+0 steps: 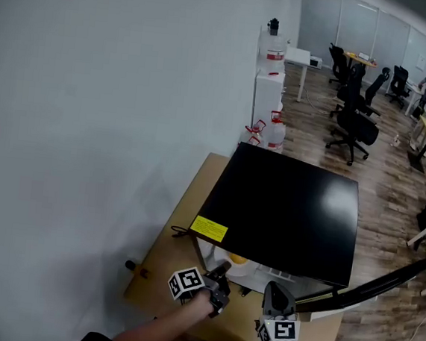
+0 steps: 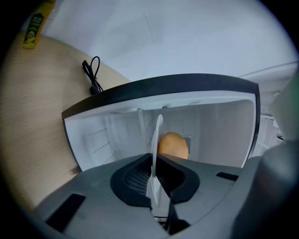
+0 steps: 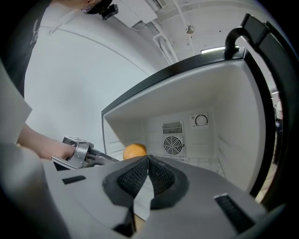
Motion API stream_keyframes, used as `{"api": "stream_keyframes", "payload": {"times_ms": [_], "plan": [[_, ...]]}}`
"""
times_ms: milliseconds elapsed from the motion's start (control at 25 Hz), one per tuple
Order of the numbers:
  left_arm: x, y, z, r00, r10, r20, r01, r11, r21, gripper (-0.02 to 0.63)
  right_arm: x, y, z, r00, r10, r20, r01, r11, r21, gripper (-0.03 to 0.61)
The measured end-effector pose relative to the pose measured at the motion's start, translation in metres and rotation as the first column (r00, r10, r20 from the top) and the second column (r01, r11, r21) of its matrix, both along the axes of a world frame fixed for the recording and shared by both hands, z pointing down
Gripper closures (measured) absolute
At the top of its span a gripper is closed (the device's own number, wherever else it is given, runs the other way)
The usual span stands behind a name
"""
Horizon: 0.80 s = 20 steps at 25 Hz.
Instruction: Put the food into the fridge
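The left claw (image 2: pixel 158 126) is closed with nothing in it, and the right claw (image 3: pixel 147 158) is also closed and empty. Beyond their tips, the round orange fruit (image 2: pixel 173 145) sits inside the open black mini fridge (image 1: pixel 284 210), which stands on the light wooden bench (image 1: pixel 186 216).

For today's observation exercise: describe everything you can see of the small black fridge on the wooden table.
The small black fridge is boxy, its glossy black top bearing a yellow sticker near a front corner. It stands on a light wooden table, door swung open. The white plastic interior has a round fan grille and a dial on the back wall. A round orange fruit sits inside, toward the left.
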<state>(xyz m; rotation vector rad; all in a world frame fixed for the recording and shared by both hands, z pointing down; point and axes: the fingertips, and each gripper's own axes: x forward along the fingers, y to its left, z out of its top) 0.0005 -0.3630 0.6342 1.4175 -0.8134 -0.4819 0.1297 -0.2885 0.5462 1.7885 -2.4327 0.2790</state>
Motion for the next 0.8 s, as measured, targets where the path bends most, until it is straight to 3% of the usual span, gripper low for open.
{"api": "stream_keyframes", "payload": {"times_ms": [800], "plan": [[0.013, -0.041, -0.013, 0.998, -0.059, 0.005, 0.059, 0.998, -0.016, 0.584, 0.007, -0.003, 0.010, 1.000, -0.003, 0.000, 0.003, 1.000, -0.020, 0.518]]}}
